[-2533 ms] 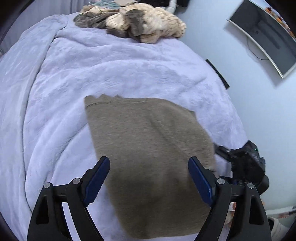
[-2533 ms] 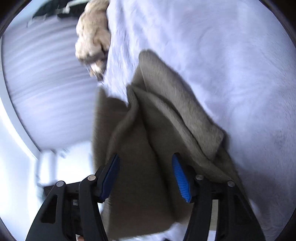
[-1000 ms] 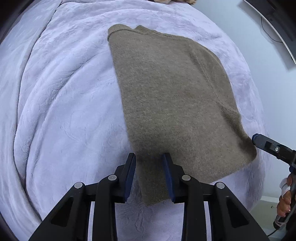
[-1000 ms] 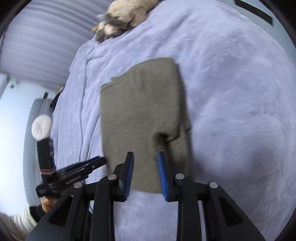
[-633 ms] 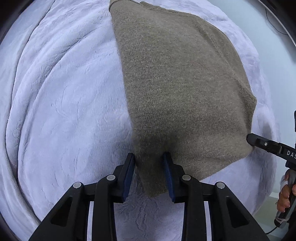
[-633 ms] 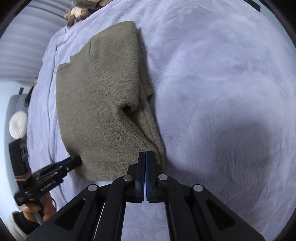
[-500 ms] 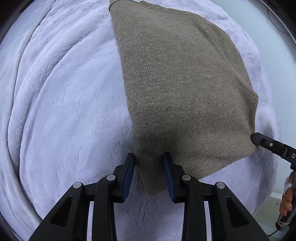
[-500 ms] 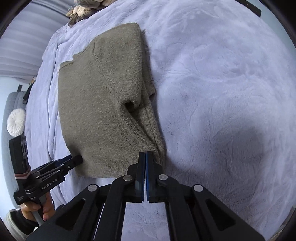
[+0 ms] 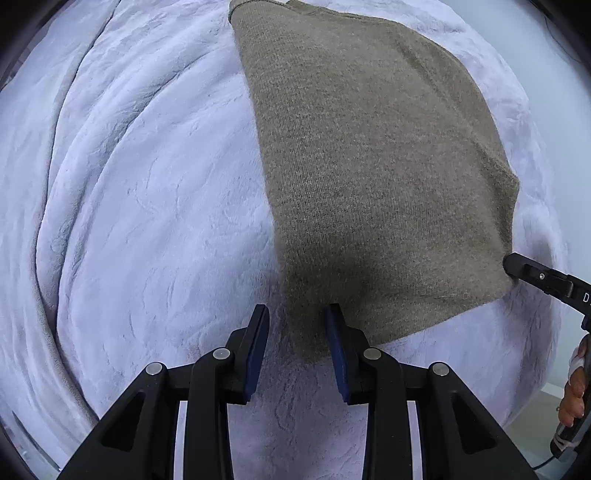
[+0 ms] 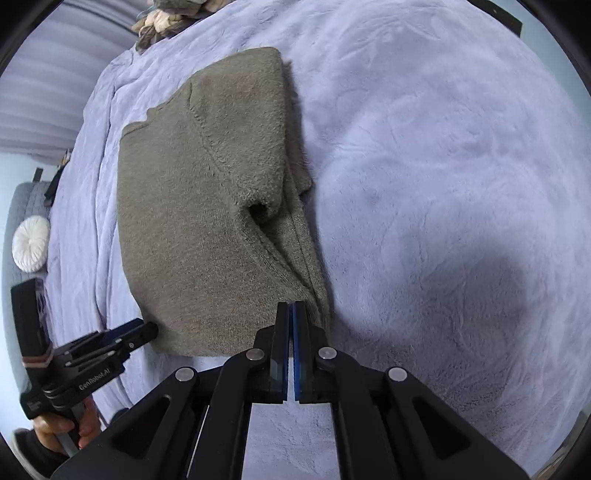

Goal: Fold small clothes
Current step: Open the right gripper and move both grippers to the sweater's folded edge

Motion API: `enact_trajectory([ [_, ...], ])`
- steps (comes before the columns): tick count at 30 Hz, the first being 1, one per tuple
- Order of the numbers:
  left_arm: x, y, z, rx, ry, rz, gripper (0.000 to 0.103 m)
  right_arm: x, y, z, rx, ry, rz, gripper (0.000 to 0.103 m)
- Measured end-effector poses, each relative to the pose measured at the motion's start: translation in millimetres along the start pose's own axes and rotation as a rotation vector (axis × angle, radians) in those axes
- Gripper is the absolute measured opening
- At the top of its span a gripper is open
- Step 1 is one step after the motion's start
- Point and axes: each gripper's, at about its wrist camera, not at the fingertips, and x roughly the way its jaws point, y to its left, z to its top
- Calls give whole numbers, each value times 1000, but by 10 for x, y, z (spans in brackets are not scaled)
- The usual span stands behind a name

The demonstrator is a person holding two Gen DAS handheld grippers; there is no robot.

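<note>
A taupe knit sweater (image 9: 369, 166) lies flat on the lavender blanket (image 9: 147, 221), one sleeve (image 10: 251, 147) folded across its body. My left gripper (image 9: 295, 328) points straight down, open, its pads astride the sweater's near left corner without pressing it; the right wrist view shows it at that corner (image 10: 149, 328). My right gripper (image 10: 290, 310) is shut on the hem at the sweater's (image 10: 195, 221) other near corner. Its tip (image 9: 511, 264) shows in the left wrist view at the sweater's right edge.
The blanket (image 10: 443, 147) spreads wide to the right of the sweater. A pile of other clothes (image 10: 162, 18) lies at the far end of the bed. A round white cushion (image 10: 31, 243) sits left of the bed. A person's hand (image 10: 62, 432) holds the left gripper.
My right gripper's jaws have gone from open to shut while it sank to the hem corner. My left gripper has come down closer over the other corner, its jaws unchanged.
</note>
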Motion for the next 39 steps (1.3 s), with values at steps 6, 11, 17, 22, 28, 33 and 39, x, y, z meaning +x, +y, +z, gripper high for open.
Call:
enact_trajectory([
  [6,47,-120,81,-8,2,6,34,-8,21,-16,2,6,7,1],
  [11,13,89,-10,-18,-1,-3,34,-21,-21,11,22,8,16,1],
  [17,-57,240,-73,-24,-25,-30,42,-113,-26,43,32,-26,-13,4],
  [22,-249,420,-112,-38,-101,-33,86,-145,-89,65,57,-26,-3,7],
  [28,-354,641,-9,-76,-124,-12,93,-144,-96,127,68,-43,16,46],
  [33,-440,761,177,-92,-190,25,103,-196,-50,299,61,-87,49,64],
  [39,-283,766,502,-126,-172,-42,103,-127,-37,636,60,-99,126,72],
])
